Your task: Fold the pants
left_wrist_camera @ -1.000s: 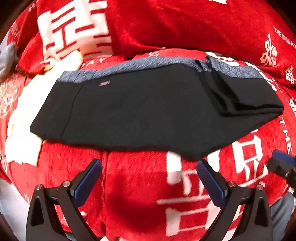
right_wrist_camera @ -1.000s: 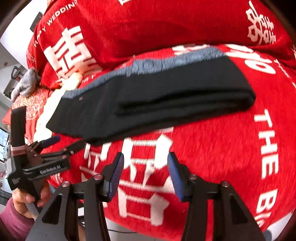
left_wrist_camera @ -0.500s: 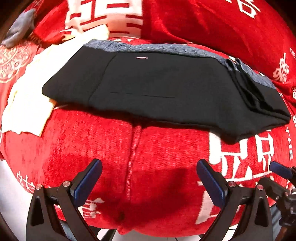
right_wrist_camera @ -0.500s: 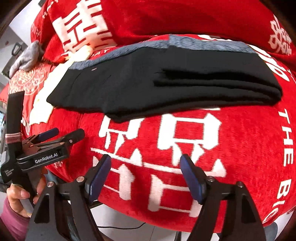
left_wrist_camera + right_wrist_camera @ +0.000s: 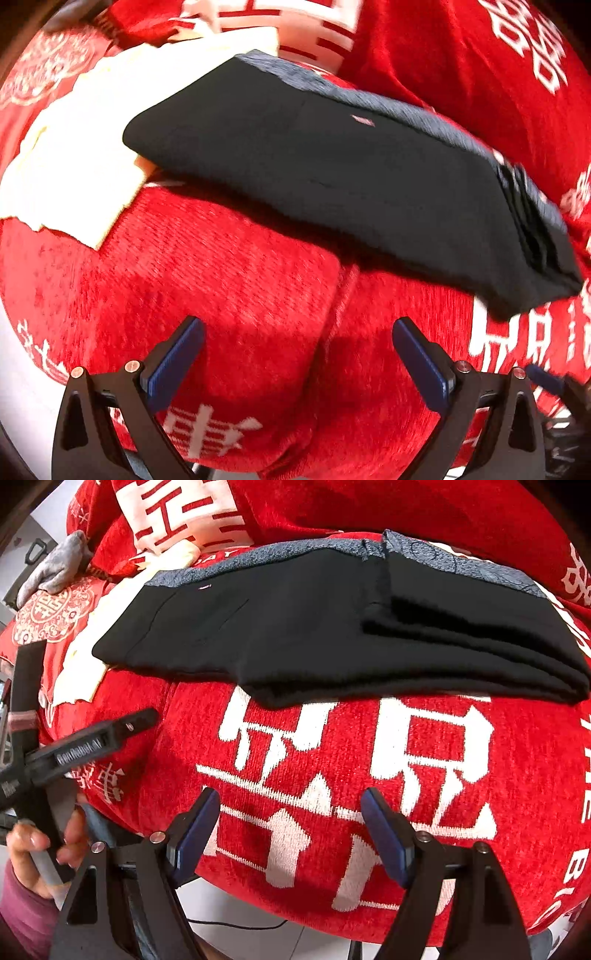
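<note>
Currently, left wrist view: left tool [image 5: 297,354] has its jaws spread wide, nothing between them, hovering over the red cover [image 5: 229,280] near its front edge. Black pants [image 5: 332,184] lie folded on the cover well beyond the fingertips, not touched. Grey waistband [image 5: 388,101] runs along the far edge; stacked folded layers show at the right end. Cream cloth [image 5: 74,147] sits under and beside the pants' left end. Frame is motion-blurred.

Right wrist view: right tool [image 5: 290,825] is also wide apart and empty, over the white characters [image 5: 424,746] woven into the cover. Pants [image 5: 295,627] lie ahead of it, apart from the pads, with a folded-over layer on the right half and the waistband on the far side. Left tool [image 5: 110,731] enters at the left, held by a hand [image 5: 33,853] in a maroon sleeve [image 5: 22,919]. Grey cloth [image 5: 55,568] lies at the far left. White floor tiles [image 5: 258,923] show below the cover's edge.
</note>
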Action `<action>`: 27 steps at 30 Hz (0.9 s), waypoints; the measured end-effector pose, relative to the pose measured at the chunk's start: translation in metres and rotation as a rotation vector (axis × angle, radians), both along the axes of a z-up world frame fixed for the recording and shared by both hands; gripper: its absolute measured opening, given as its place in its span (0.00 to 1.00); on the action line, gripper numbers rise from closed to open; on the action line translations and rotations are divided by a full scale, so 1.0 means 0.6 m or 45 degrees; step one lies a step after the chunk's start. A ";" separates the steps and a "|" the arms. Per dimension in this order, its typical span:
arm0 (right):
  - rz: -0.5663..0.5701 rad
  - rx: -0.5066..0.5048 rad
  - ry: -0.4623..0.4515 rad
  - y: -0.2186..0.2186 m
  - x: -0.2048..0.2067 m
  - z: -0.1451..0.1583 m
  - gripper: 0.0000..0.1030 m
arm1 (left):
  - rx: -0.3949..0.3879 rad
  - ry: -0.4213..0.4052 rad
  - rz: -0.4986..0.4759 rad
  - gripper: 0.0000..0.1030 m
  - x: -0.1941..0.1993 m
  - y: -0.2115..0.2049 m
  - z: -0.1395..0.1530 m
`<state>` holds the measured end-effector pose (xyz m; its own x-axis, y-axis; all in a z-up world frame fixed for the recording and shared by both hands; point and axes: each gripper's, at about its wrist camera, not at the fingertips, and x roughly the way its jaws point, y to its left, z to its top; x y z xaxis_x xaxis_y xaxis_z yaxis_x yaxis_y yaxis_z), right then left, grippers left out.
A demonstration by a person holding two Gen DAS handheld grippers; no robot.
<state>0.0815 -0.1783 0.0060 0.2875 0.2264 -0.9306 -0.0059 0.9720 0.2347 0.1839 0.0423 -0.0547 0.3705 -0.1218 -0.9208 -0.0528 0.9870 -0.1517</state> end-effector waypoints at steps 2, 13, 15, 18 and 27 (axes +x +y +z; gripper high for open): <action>0.003 -0.004 -0.003 0.001 0.001 0.000 0.80 | -0.038 -0.012 0.021 0.99 0.007 0.018 0.005; 0.014 0.027 -0.009 -0.001 0.001 -0.004 0.84 | -0.351 -0.153 0.208 0.99 0.052 0.124 0.041; 0.013 0.038 -0.008 -0.001 0.002 -0.004 0.85 | -0.403 -0.148 0.219 0.99 0.060 0.129 0.034; 0.018 0.042 -0.007 -0.001 0.001 -0.005 0.86 | -0.454 -0.125 0.238 0.99 0.066 0.132 0.024; 0.039 0.044 -0.007 -0.001 -0.001 -0.005 0.86 | -0.565 -0.171 0.162 0.99 0.086 0.107 0.016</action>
